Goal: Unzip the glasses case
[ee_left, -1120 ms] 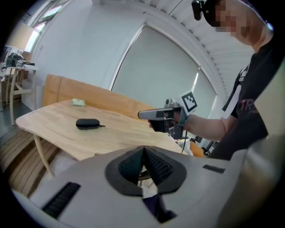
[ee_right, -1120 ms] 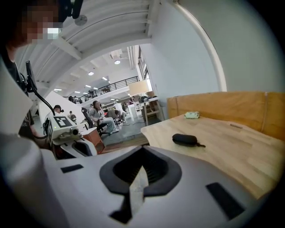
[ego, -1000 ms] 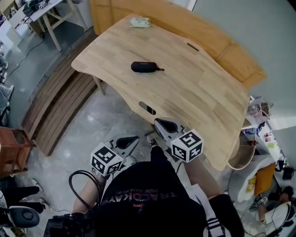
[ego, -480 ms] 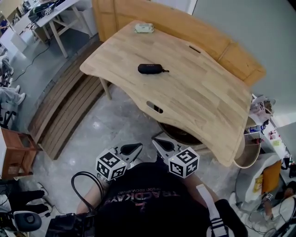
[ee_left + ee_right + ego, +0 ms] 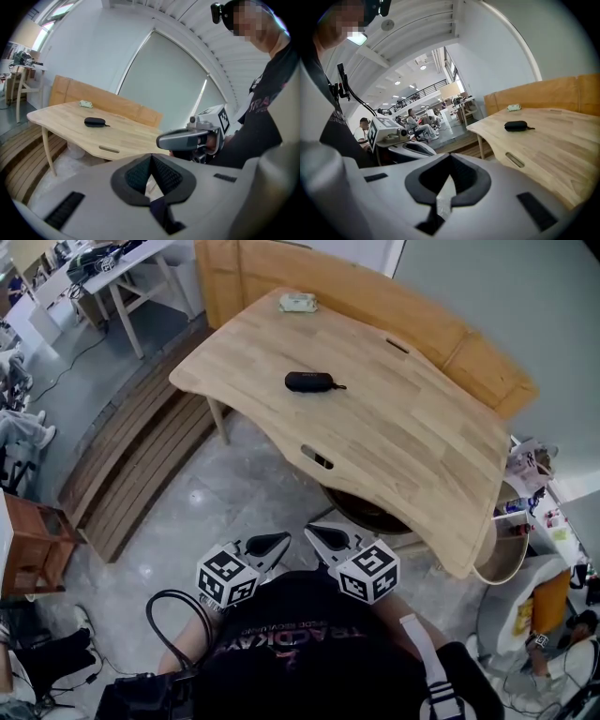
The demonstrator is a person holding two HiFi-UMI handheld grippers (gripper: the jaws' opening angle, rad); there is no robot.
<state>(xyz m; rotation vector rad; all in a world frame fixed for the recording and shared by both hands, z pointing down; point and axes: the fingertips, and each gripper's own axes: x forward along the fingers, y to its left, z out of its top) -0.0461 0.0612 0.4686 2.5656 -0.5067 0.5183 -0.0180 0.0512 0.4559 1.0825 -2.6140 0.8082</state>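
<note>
The black glasses case (image 5: 311, 382) lies on the wooden table (image 5: 412, 437), set crosswise in the head view, with a short pull strap sticking out of its end at 3 o'clock. Both tongs sit low by the person's torso, off the table and well apart from the case, which is at about 12 o'clock from them. The left gripper (image 5: 279, 540) has its jaws pressed together with nothing between them. The right gripper (image 5: 312, 532), just beside it, is likewise closed and empty. A small pale packet (image 5: 297, 303) rests at the table's far edge, at 12 o'clock from the case.
</note>
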